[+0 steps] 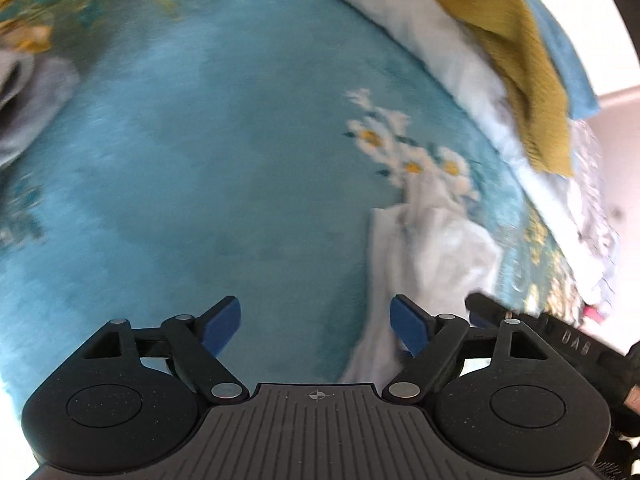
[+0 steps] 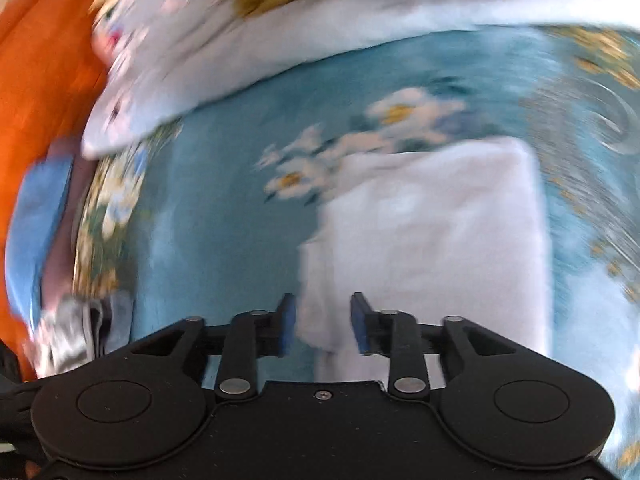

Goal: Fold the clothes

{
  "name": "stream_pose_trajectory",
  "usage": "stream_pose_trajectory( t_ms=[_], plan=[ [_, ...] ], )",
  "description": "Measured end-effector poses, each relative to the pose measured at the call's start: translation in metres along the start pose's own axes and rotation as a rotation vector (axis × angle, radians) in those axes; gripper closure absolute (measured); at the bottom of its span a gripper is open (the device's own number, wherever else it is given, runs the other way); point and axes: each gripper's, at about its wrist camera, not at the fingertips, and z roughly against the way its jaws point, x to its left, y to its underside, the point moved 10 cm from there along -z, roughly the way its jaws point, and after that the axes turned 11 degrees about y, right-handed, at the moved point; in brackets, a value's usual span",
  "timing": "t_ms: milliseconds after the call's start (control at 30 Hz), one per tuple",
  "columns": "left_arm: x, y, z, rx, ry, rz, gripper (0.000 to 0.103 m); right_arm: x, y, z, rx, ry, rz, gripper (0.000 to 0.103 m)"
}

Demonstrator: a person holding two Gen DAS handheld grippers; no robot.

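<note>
A white garment lies folded into a rough rectangle on the blue floral bedspread. My right gripper is open just above its near edge, with the cloth showing between the blue pads. In the left wrist view the same white garment lies to the right, bunched. My left gripper is open and empty over bare bedspread, its right finger next to the cloth's edge. The right gripper's black body shows at the right of that view.
A pile of clothes lies along the far side: a mustard knit, a blue piece and white floral fabric. Grey clothing lies at the left. An orange surface and more folded items are at left.
</note>
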Motion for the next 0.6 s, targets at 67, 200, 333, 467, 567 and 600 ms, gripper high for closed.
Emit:
stream_pose_trajectory(
  t_ms=[67, 200, 333, 467, 567, 600],
  plan=[
    [-0.013, 0.000, -0.012, 0.031, 0.017, -0.041, 0.022, -0.037, 0.008, 0.005, 0.012, 0.029, -0.102, 0.062],
    [-0.033, 0.004, -0.035, 0.090, 0.024, -0.104, 0.021, -0.107, 0.044, 0.006, 0.057, 0.068, -0.313, 0.040],
    [-0.049, 0.014, -0.056, 0.151, 0.041, -0.141, 0.021, -0.138, 0.079, 0.001, 0.083, 0.055, -0.454, 0.032],
    [-0.052, 0.035, -0.080, 0.242, -0.027, -0.236, 0.021, -0.145, 0.097, -0.005, 0.090, 0.057, -0.519, 0.031],
    [-0.039, 0.048, -0.096, 0.286, -0.149, -0.307, 0.021, -0.148, 0.106, -0.008, 0.095, 0.028, -0.577, 0.031],
    [-0.031, 0.051, -0.098, 0.290, -0.185, -0.299, 0.021, -0.148, 0.109, -0.008, 0.095, 0.014, -0.592, 0.031]
  ],
)
